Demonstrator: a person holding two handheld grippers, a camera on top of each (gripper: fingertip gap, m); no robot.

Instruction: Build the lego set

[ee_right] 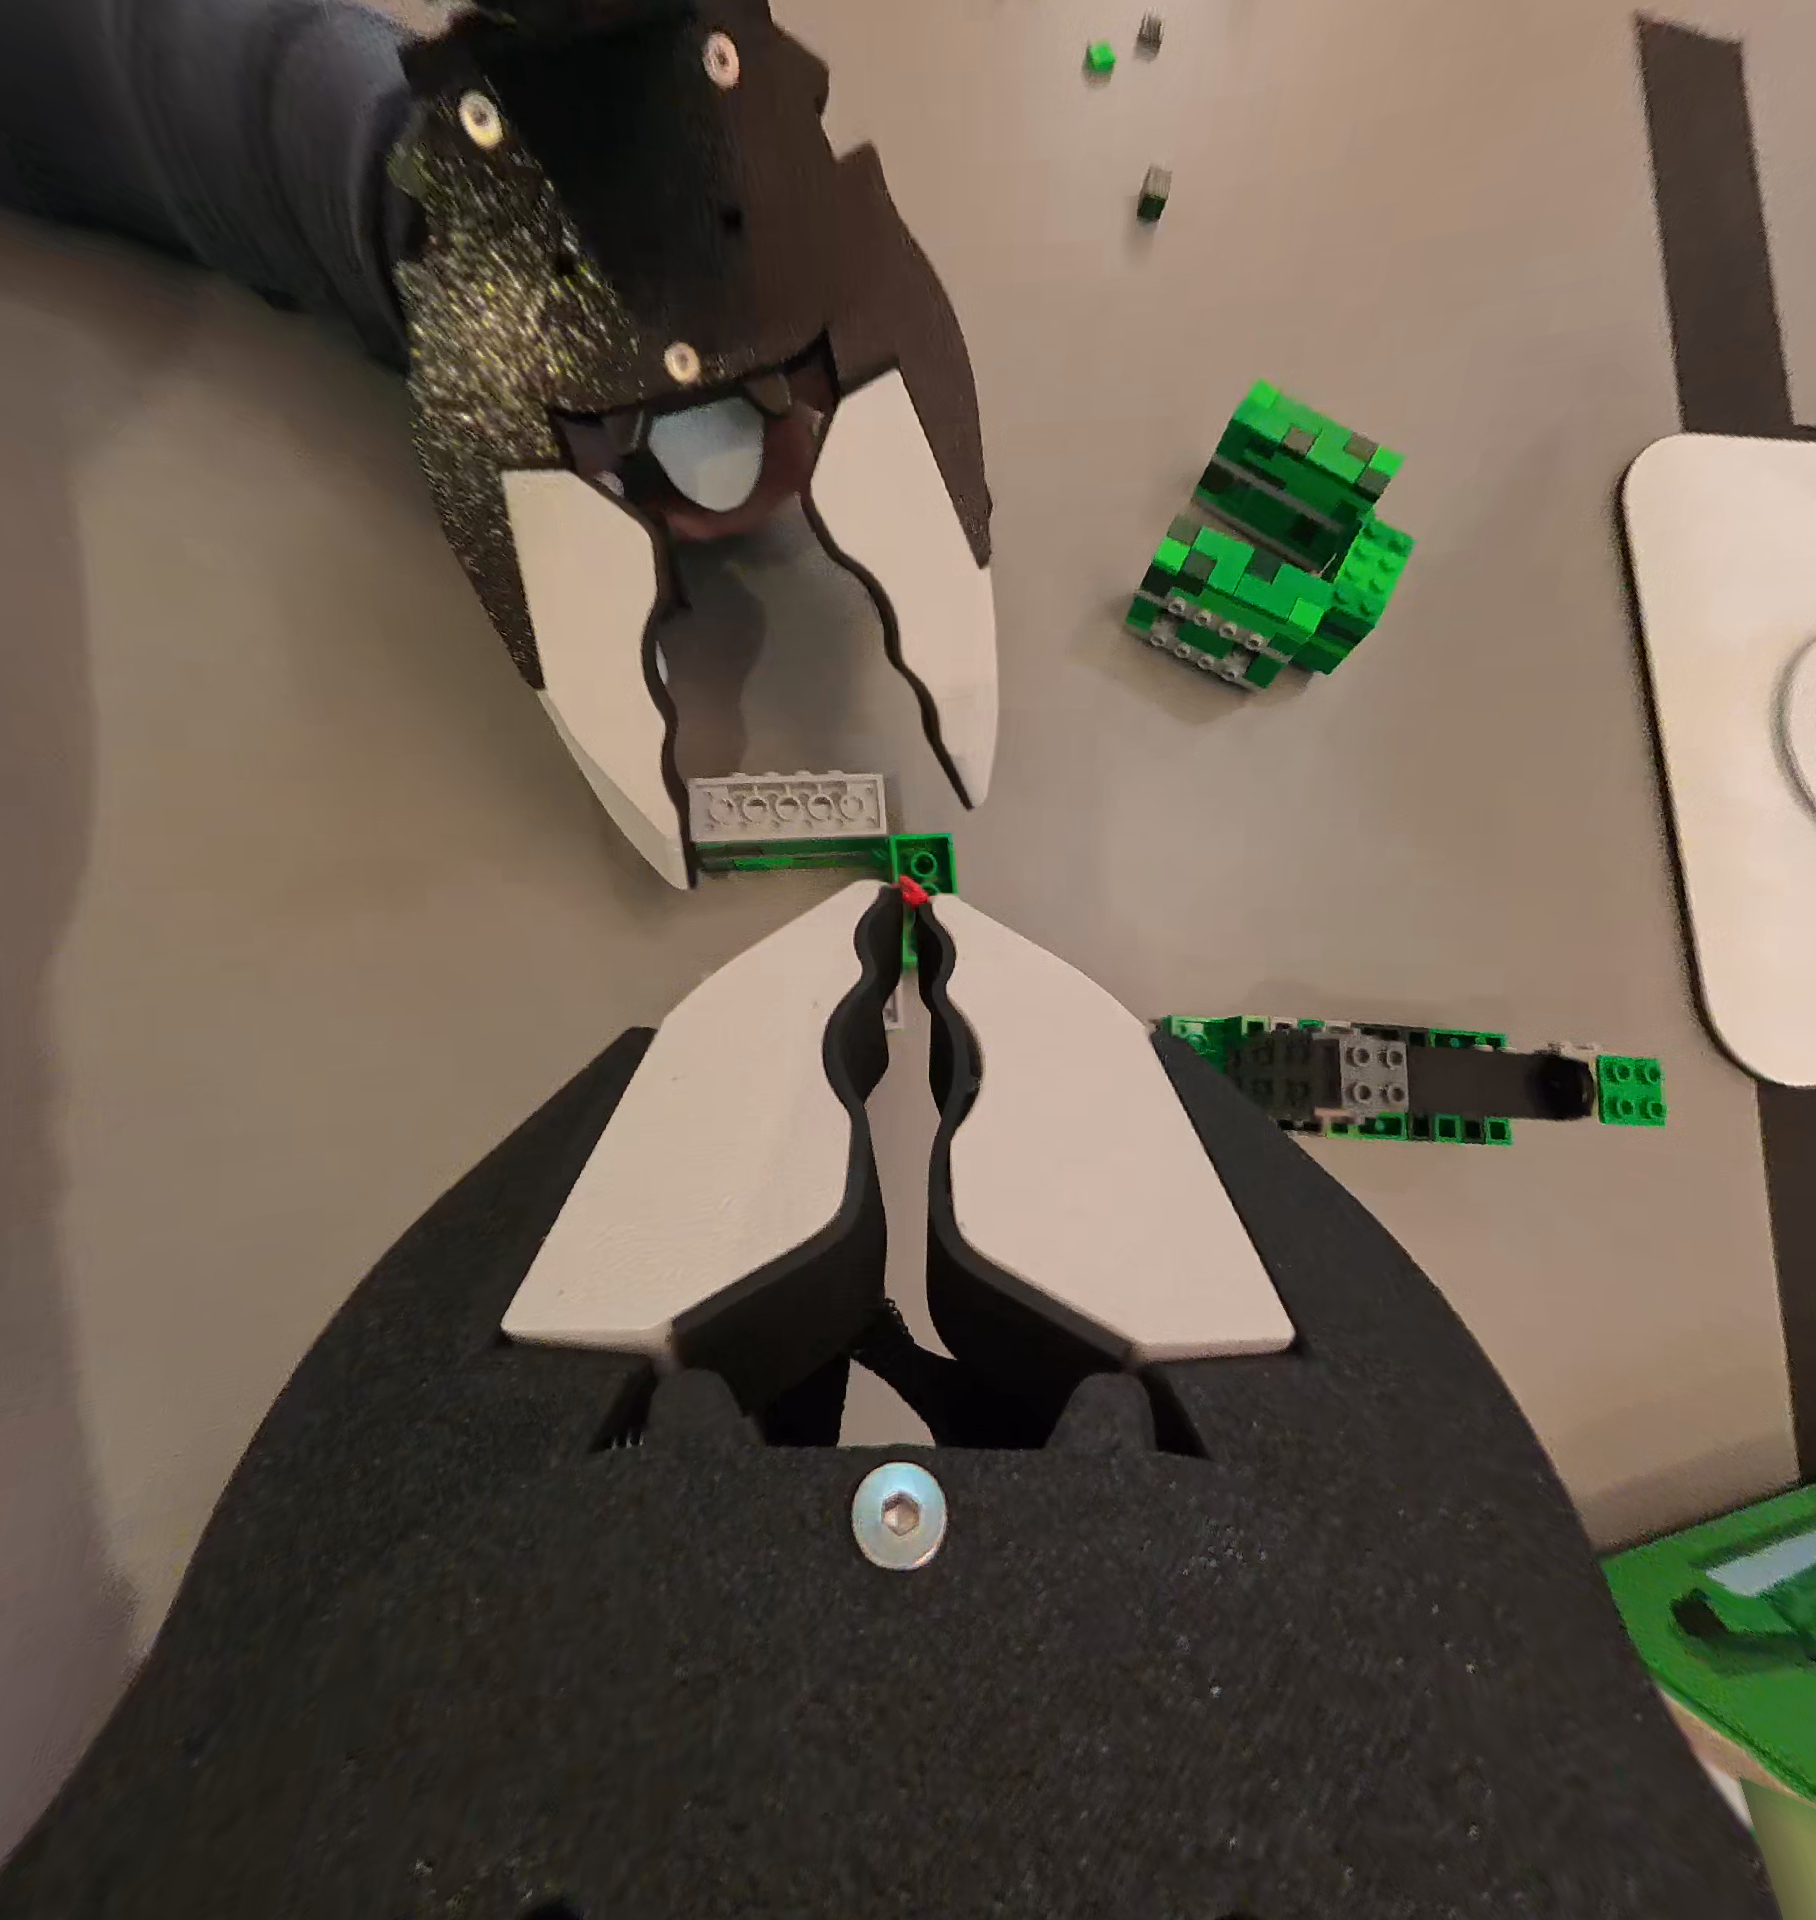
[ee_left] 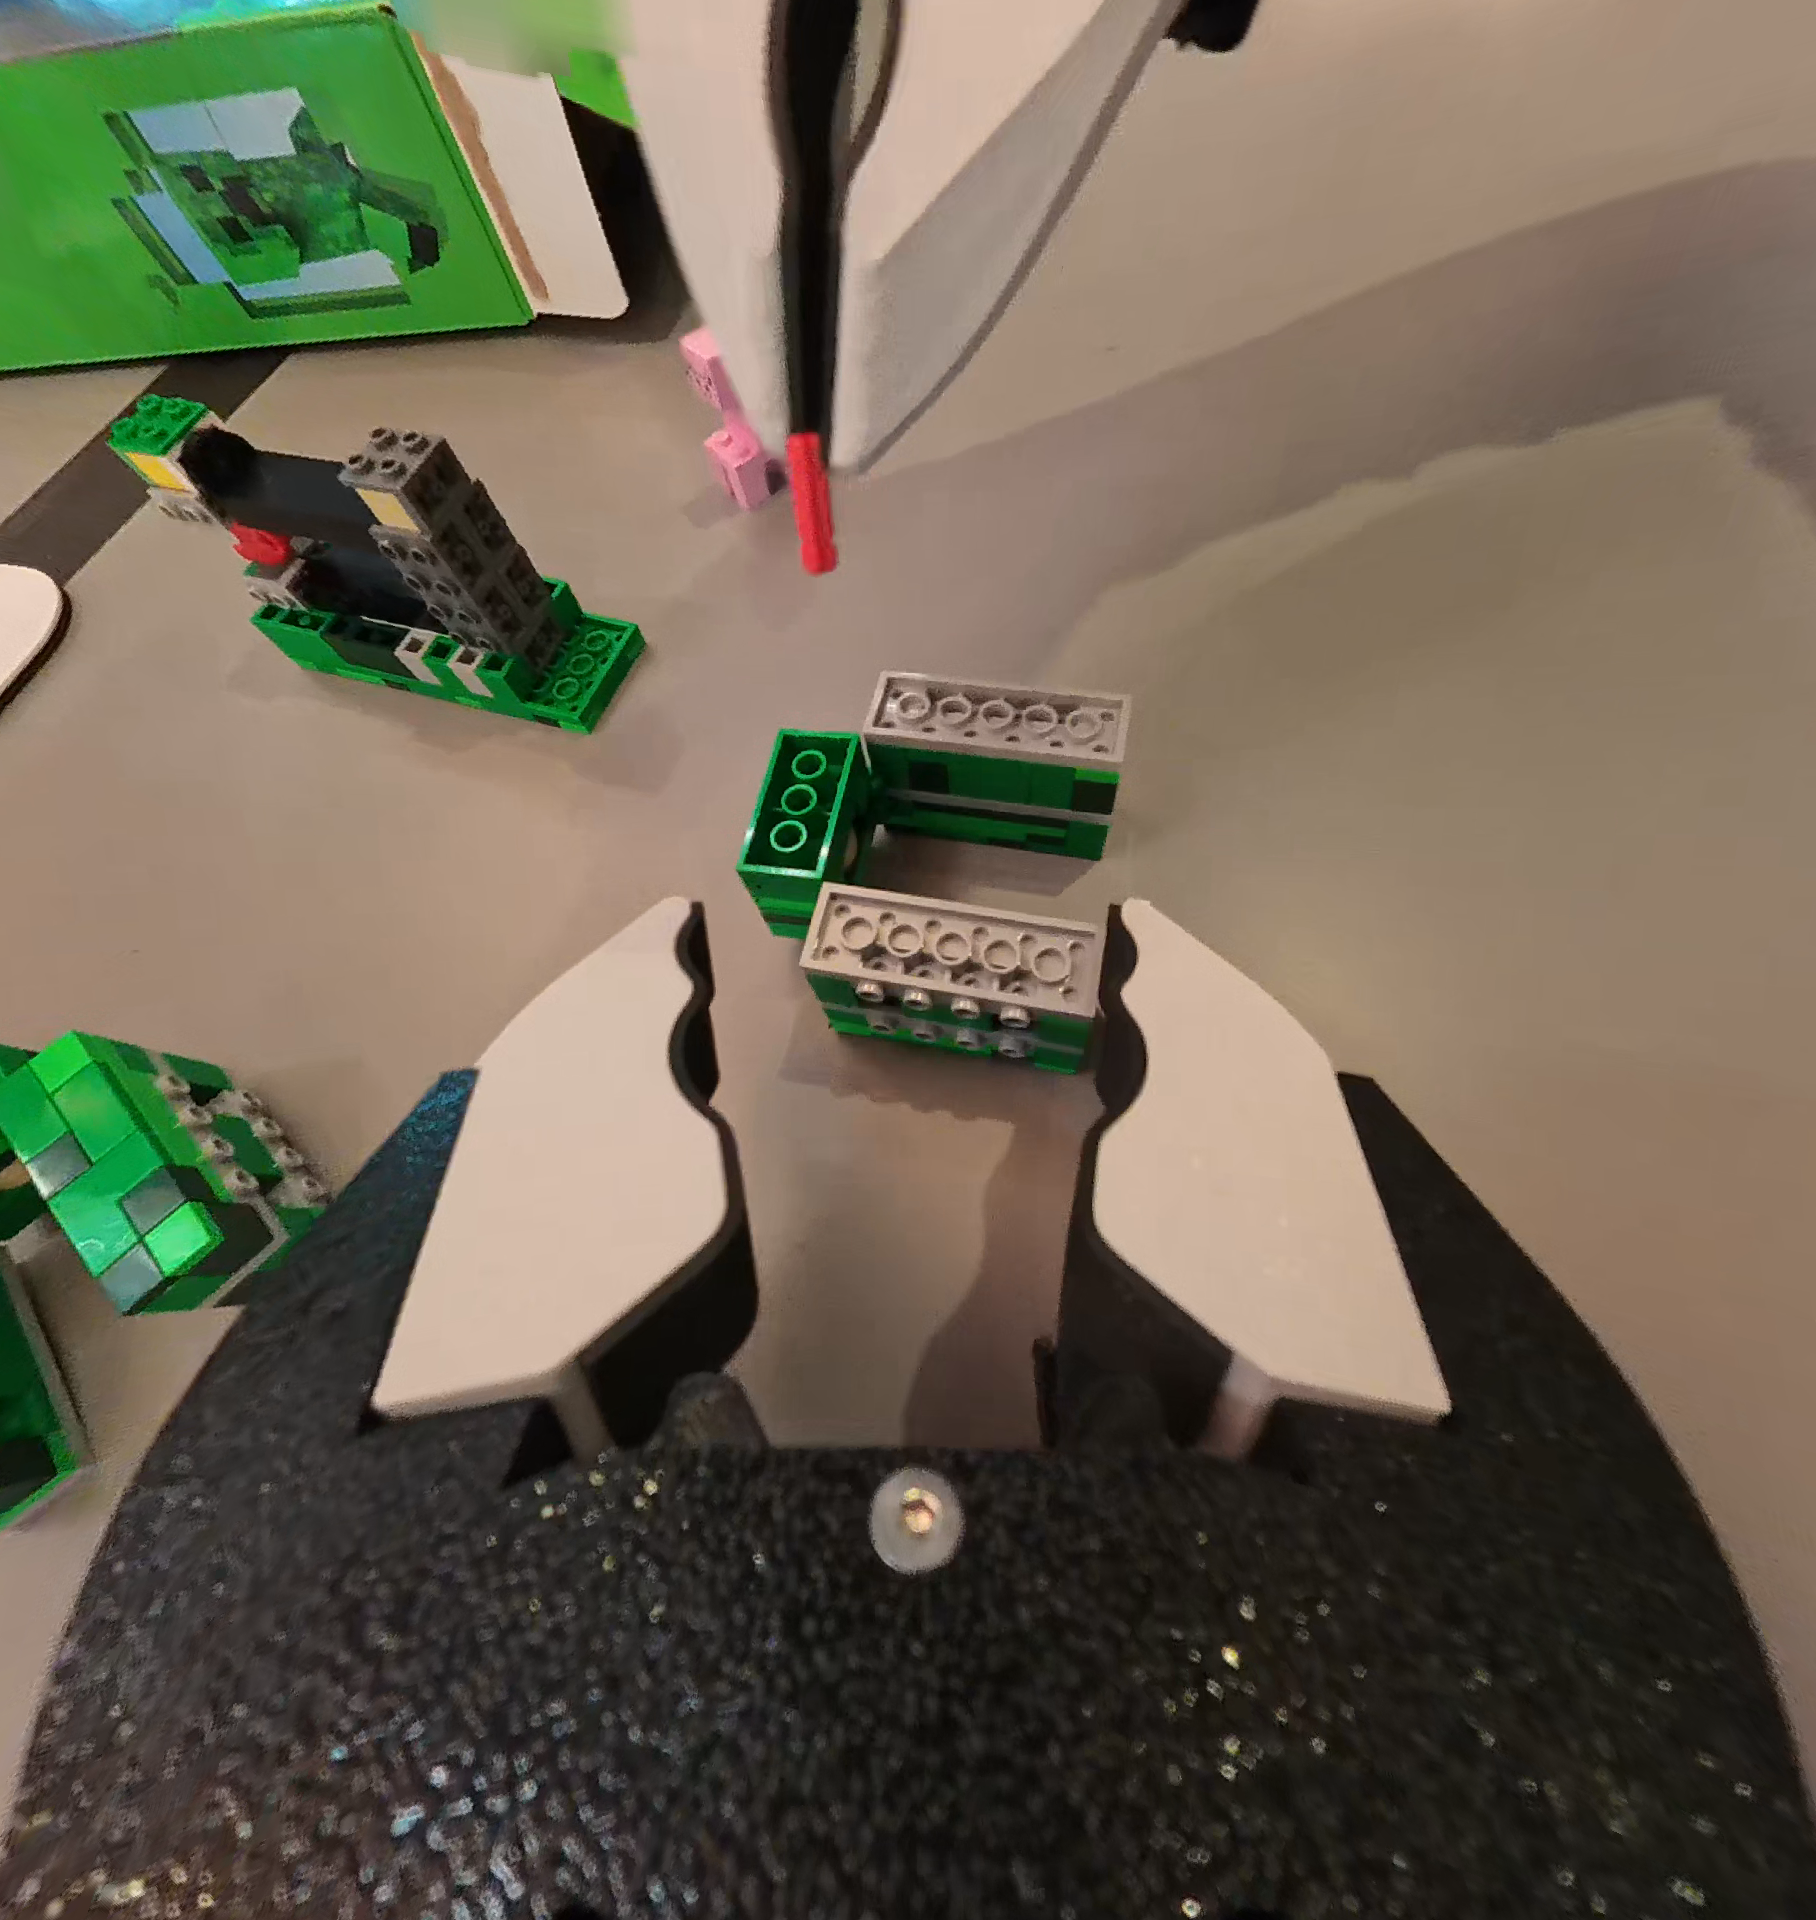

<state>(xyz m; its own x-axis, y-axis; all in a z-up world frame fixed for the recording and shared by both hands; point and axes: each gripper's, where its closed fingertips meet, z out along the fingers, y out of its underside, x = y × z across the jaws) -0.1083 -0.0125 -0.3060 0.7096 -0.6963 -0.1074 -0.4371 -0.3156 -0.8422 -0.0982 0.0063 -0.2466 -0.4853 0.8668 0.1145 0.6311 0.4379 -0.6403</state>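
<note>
Two grippers meet over a grey table (ee_left: 1403, 727). Far left of the left gripper (ee_left: 909, 935), a green box (ee_left: 208, 208) is cut off by the frame, and a green block cluster (ee_left: 104, 1164) runs off the edge. Ahead and left stands a grey-and-black tower on a green base (ee_left: 436, 582), with bare table between it and the fingers. The left gripper's jaws stand wide apart, holding nothing; the U-shaped green-and-grey lego assembly (ee_left: 945, 862) lies just ahead, its near arm between the fingertips. Beyond it, the right gripper (ee_left: 810, 457) is clamped on a red pin (ee_left: 810, 504), tip hanging above the table. A pink piece (ee_left: 727, 426) sits half hidden behind it, perhaps two bricks. To the right, the table lies open.
</note>
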